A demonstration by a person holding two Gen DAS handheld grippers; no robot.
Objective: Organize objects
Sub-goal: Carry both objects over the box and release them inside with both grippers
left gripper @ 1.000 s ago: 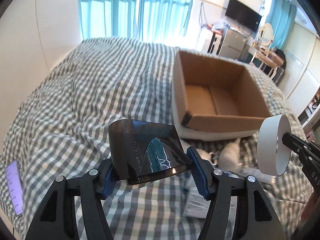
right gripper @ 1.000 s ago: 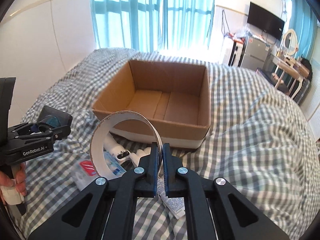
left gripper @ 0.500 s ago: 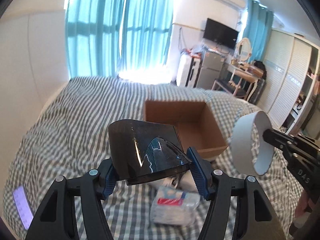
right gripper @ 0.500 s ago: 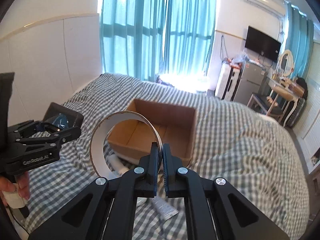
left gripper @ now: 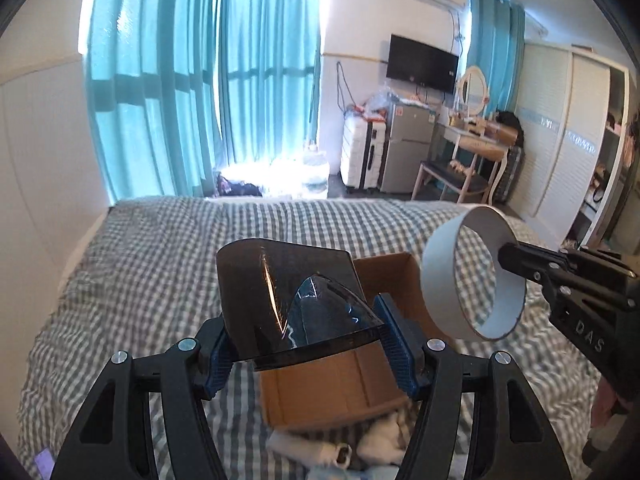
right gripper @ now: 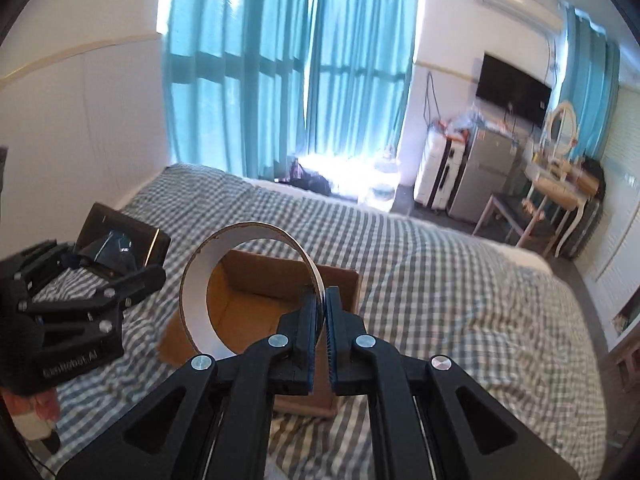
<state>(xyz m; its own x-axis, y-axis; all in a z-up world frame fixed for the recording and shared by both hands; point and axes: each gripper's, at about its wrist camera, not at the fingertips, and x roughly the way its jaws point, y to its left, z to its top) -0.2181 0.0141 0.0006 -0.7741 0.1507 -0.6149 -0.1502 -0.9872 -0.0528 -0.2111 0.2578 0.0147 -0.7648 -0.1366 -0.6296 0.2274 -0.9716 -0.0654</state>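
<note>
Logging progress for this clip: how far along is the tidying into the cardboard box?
Done: nothing visibly packed; what shows of the cardboard box interior looks bare. In hand: the left gripper grips a dark tinted plastic container; the right gripper pinches the wall of a white ring. Both are held in the air near the box. Left: placing both, plus the white items on the checked bedspread beside the box.

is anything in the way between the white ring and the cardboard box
Nothing visible is. The right claw holds the white ring in the air above the near side of the cardboard box, whose top is open. The left claw, off to one side, holds a dark plastic cover, clear of that path.
</note>
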